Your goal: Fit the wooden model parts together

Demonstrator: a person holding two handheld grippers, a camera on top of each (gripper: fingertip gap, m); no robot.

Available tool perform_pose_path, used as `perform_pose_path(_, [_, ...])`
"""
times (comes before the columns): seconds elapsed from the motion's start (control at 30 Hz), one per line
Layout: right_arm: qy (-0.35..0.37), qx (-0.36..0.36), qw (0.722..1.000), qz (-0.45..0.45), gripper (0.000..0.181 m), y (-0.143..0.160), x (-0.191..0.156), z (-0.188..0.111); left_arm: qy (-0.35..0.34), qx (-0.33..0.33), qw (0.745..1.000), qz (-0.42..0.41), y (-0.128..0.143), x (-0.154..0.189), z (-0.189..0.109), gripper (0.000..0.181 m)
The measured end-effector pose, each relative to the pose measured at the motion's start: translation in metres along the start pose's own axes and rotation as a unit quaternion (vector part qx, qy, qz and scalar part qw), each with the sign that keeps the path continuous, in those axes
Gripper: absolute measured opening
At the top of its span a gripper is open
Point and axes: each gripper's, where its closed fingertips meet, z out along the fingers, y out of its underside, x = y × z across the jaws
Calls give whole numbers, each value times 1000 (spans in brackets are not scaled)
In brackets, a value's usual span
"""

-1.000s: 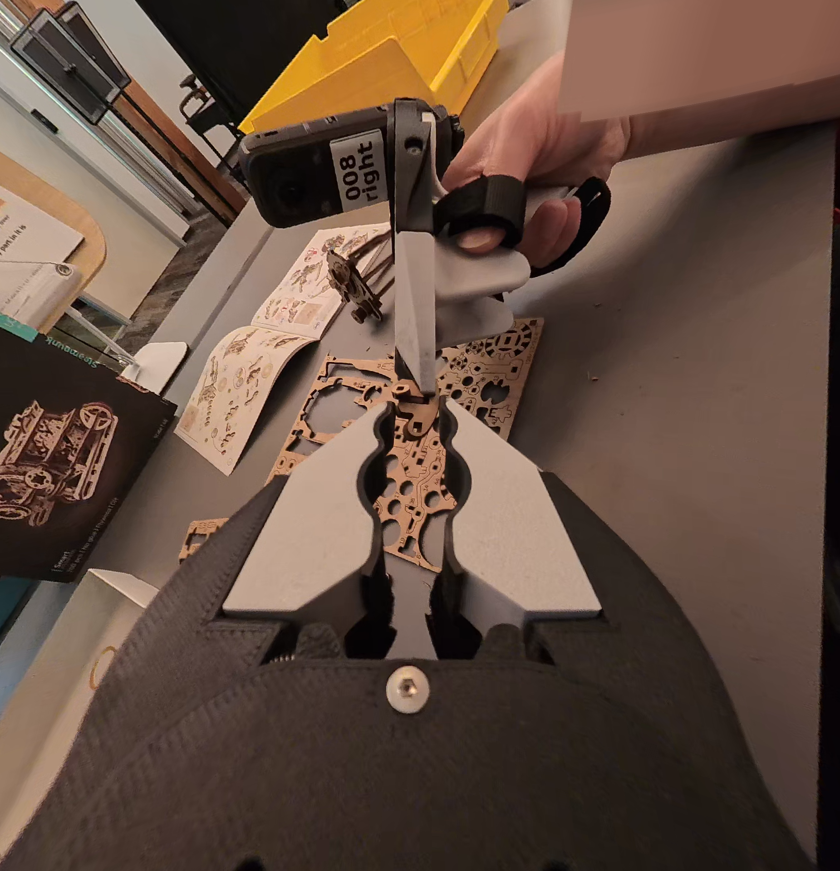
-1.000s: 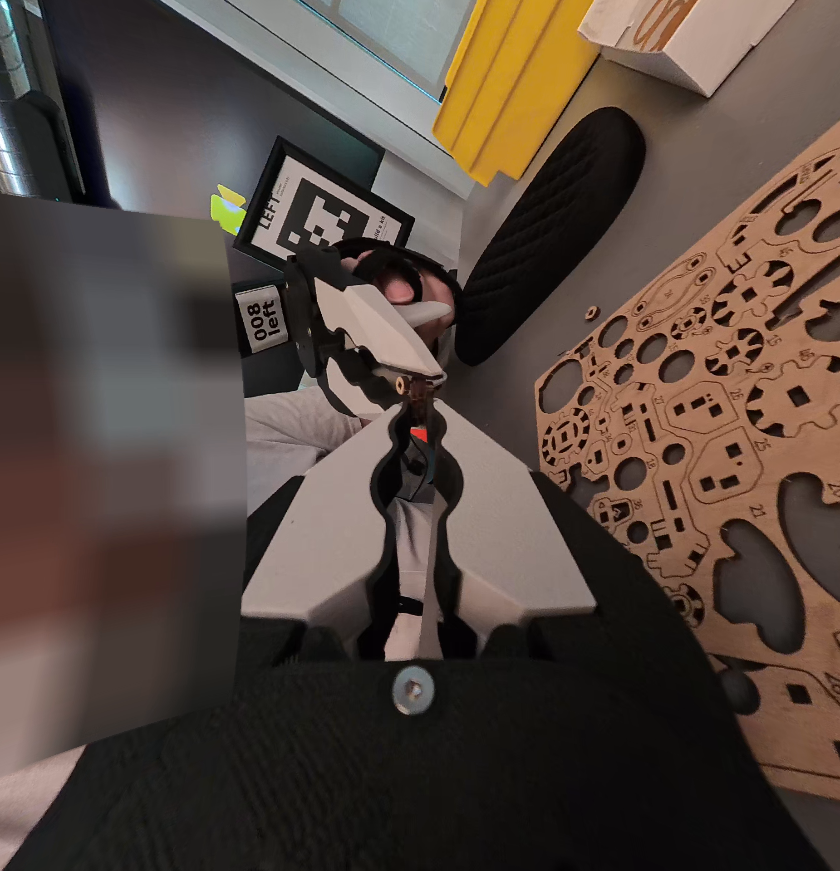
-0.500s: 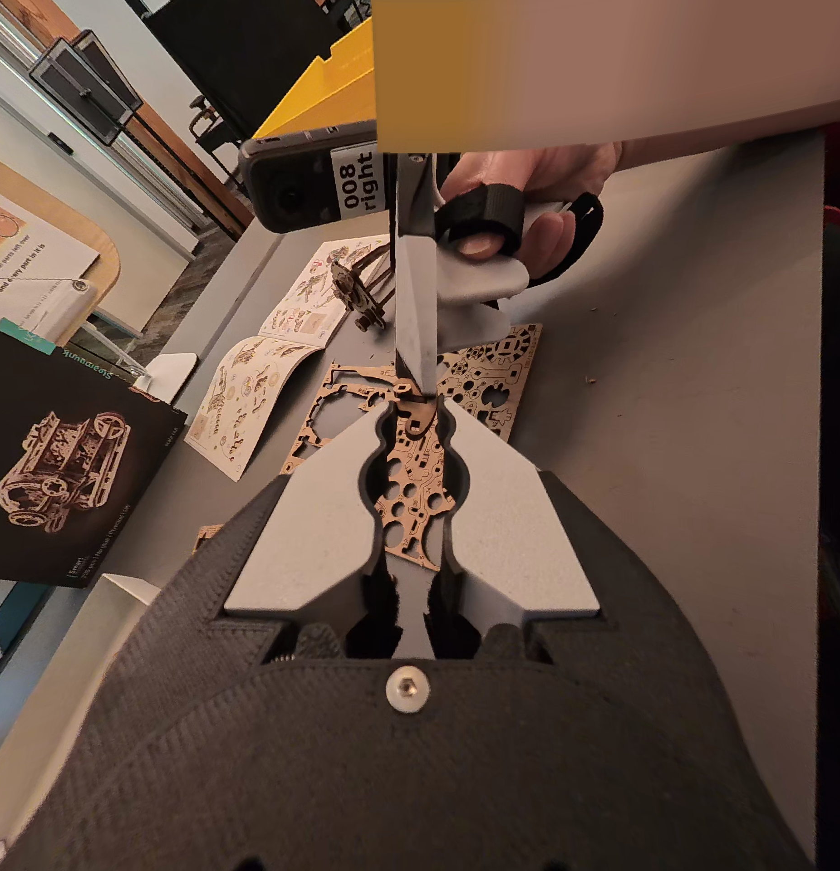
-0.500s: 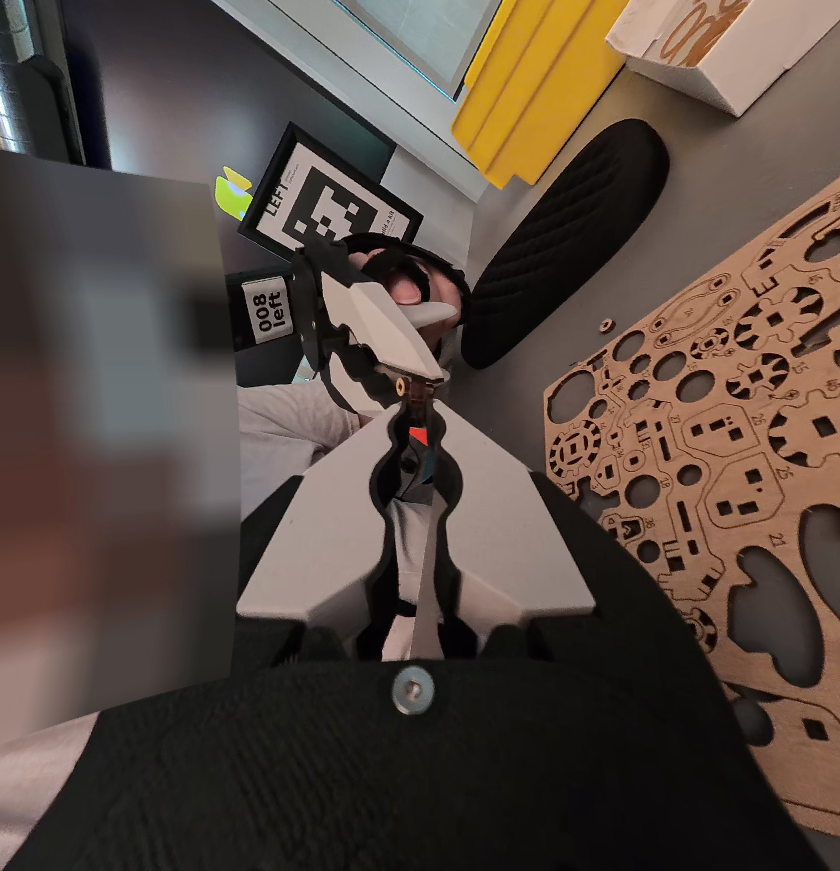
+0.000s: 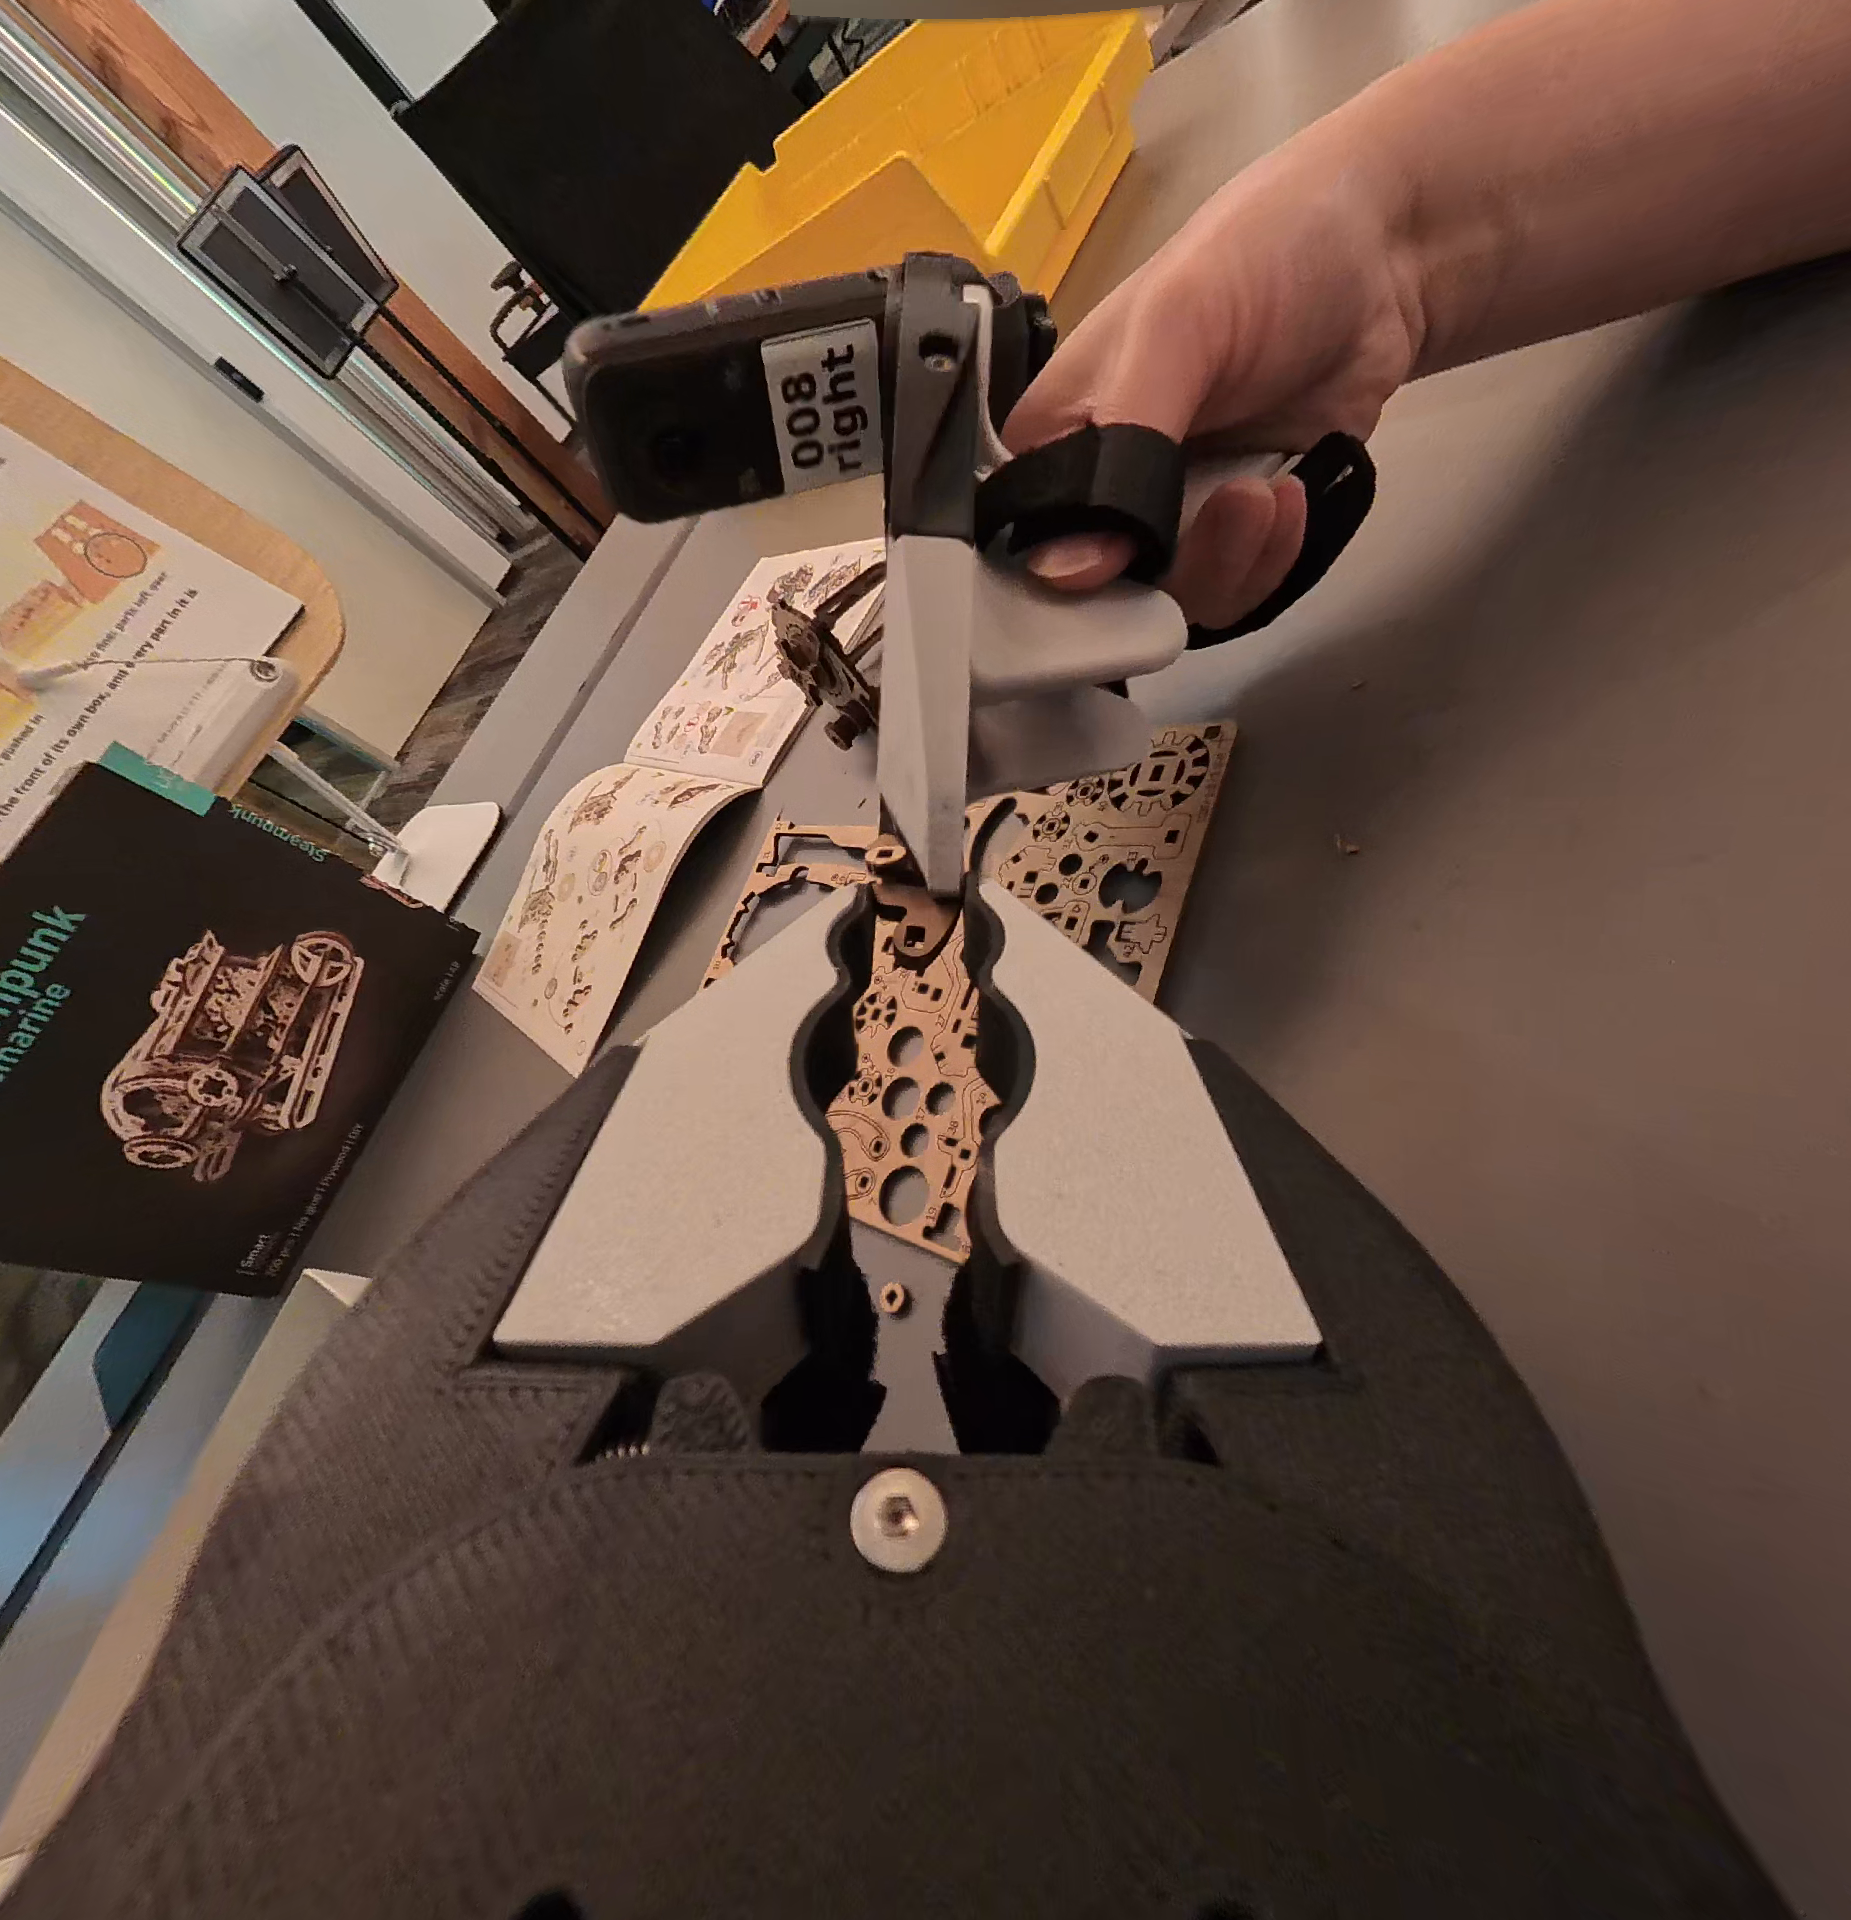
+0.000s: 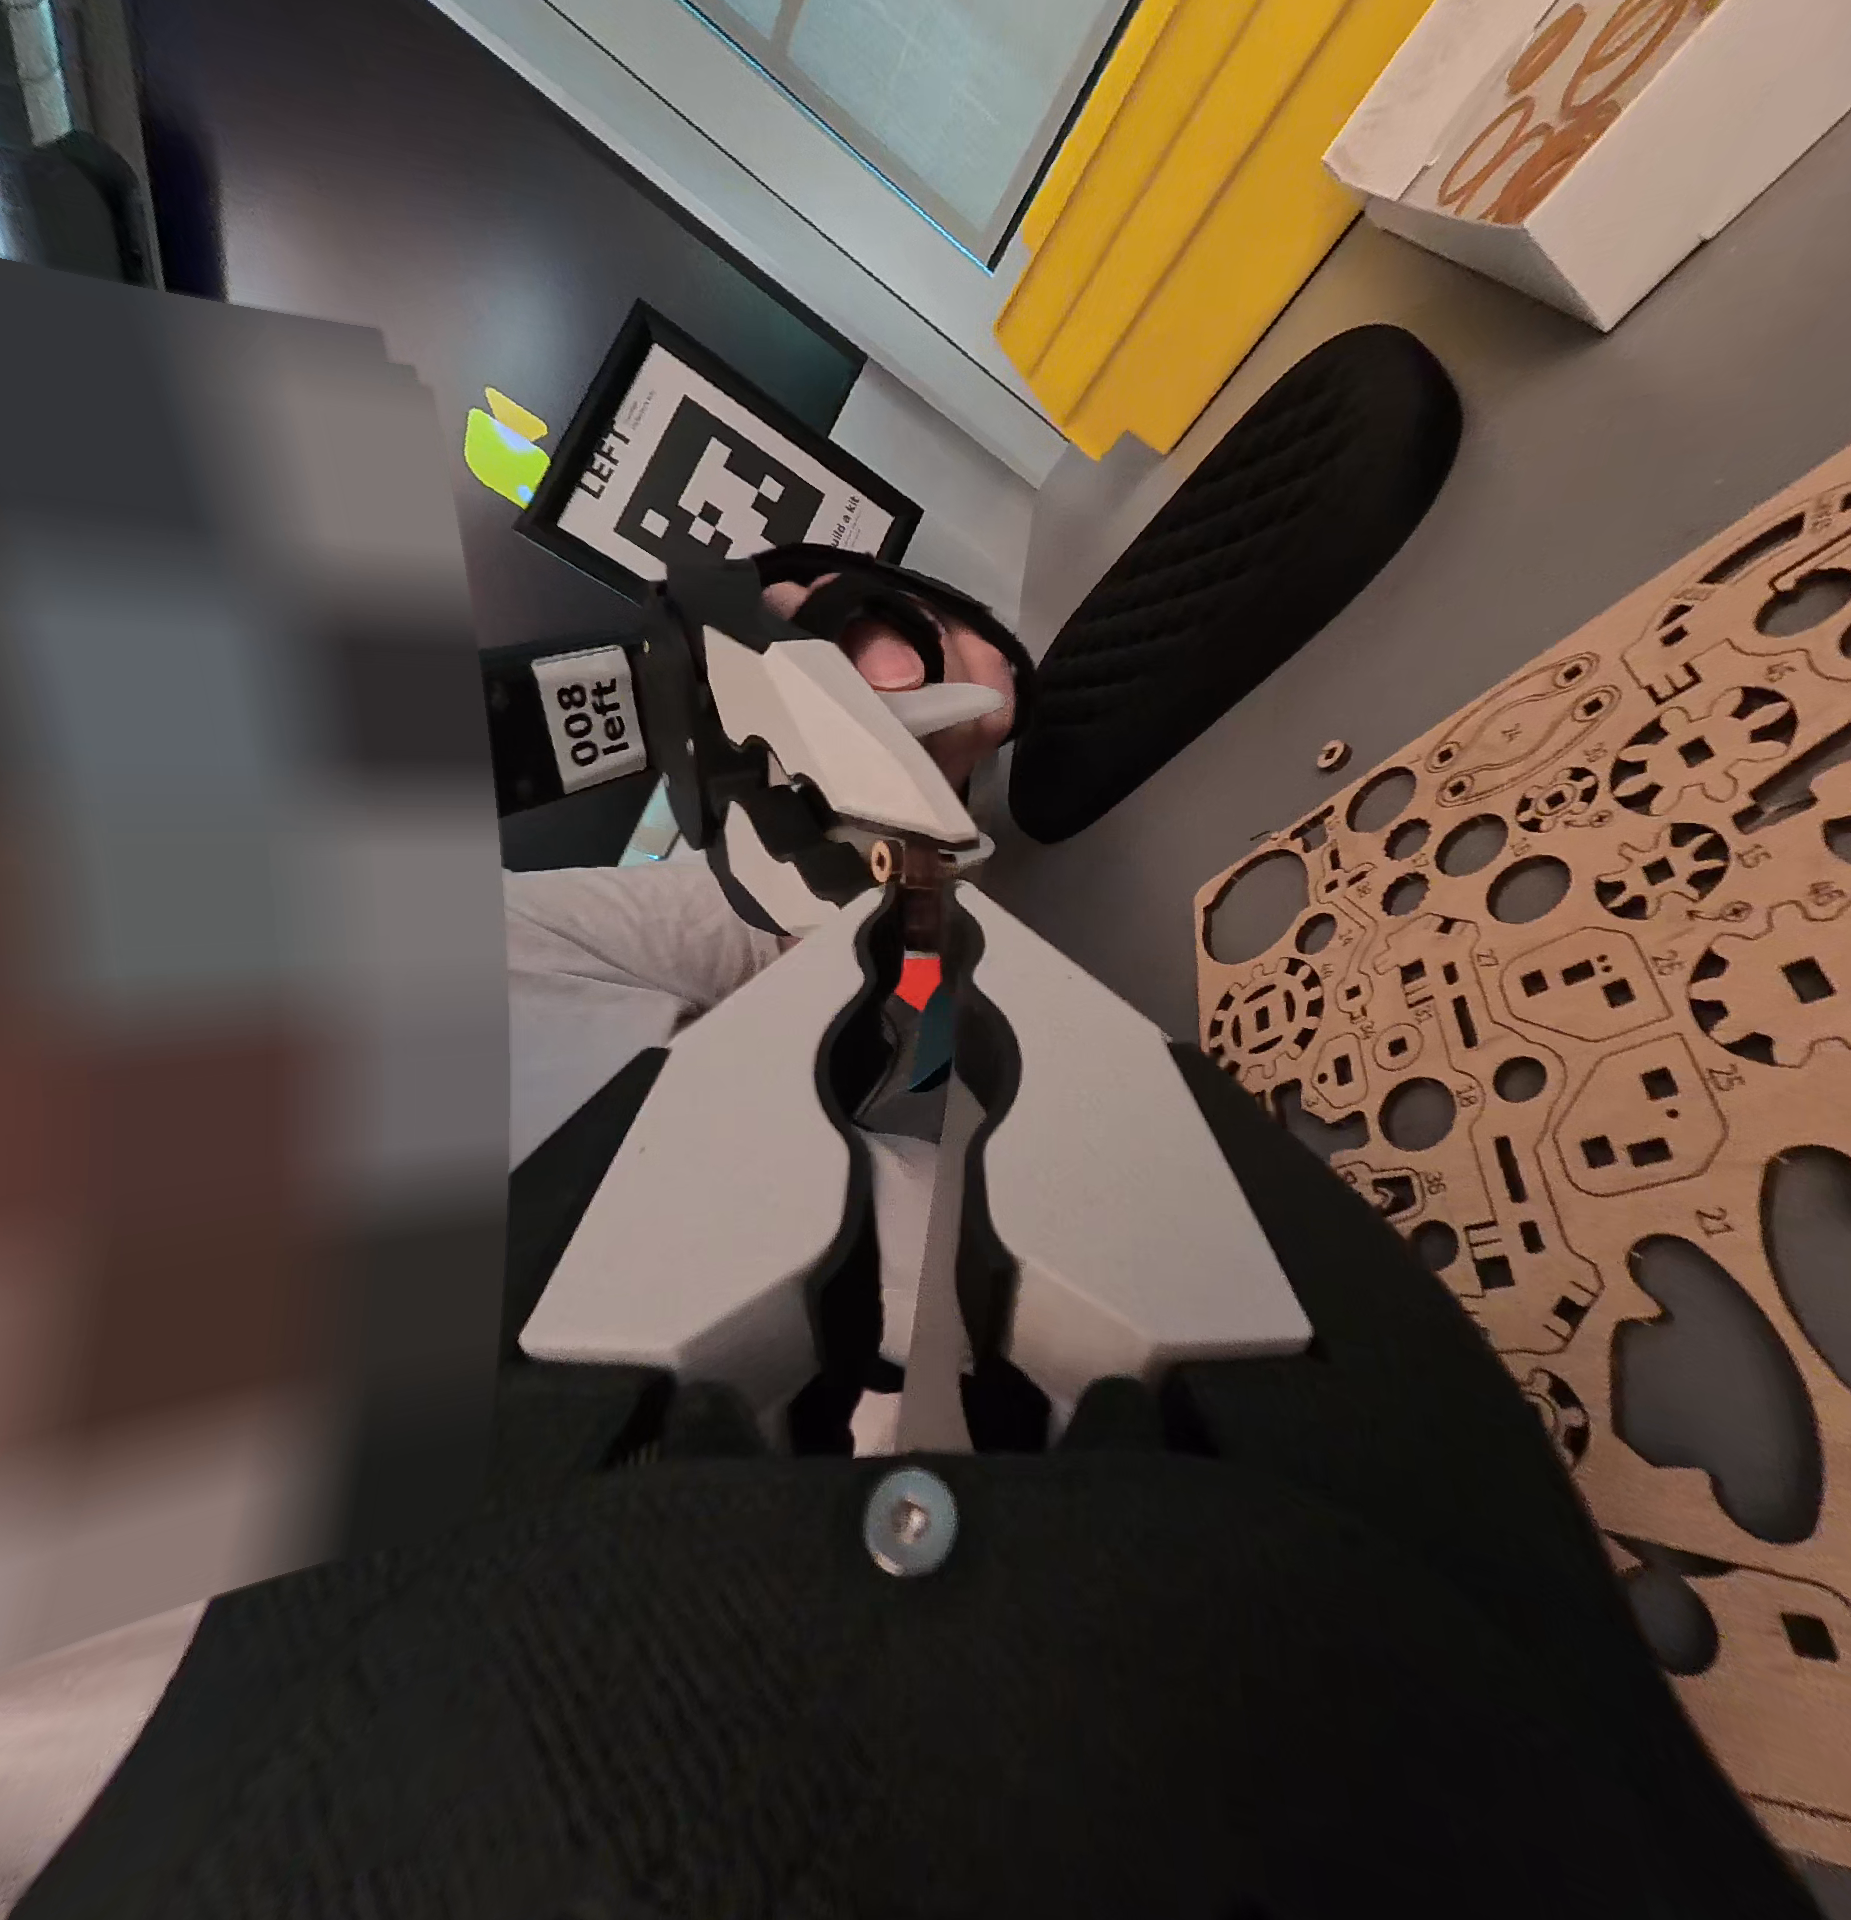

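At the far left of the left wrist view a dark kit box [image 5: 188, 1029] stands on the grey table [image 5: 1523, 1039], with an open instruction booklet [image 5: 630, 862] just right of it. In the centre, the left gripper [image 5: 913, 896] is clenched on a small flat wooden part [image 5: 916, 930], pale tan with a dark cutout and scorched laser-cut edges (it sits right at the fingertips). The right gripper [image 5: 936, 878] comes down from above and meets that part edge-on, nipping a thin dark wooden piece [image 6: 923, 902] in the right wrist view. Beneath them lie punched-out wooden sheets [image 5: 1097, 862], full of round holes and gear outlines. A yellow bin [image 5: 962, 156] sits behind.
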Motion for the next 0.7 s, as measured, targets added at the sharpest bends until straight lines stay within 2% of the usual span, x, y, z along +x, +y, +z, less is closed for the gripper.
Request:
perform_pose_path(0.03, [6,1,1000,-9,4,-1,0,0,1,2,1000,-8,0,-1,0,15])
perform_pose_path(0.13, [13,6,999,-36,4,-4,-3,-1,13,5,999,-41,1,-1,-1,18])
perform_pose_path(0.27, [42,26,994,-96,4,-14,-8,-10,50,25,990,-132,1,0,-6,37])
perform_pose_path(0.47, [103,17,964,-246,5,-16,-19,-8,102,131,940,-297,-23,-19,-27,42])
perform_pose_path(0.57, [128,6,949,-290,5,-14,-18,-5,129,168,919,-333,-33,-22,-34,44])
perform_pose_path(0.7, [145,8,929,-340,5,-14,-22,-3,118,147,925,-330,-29,-20,-28,44])
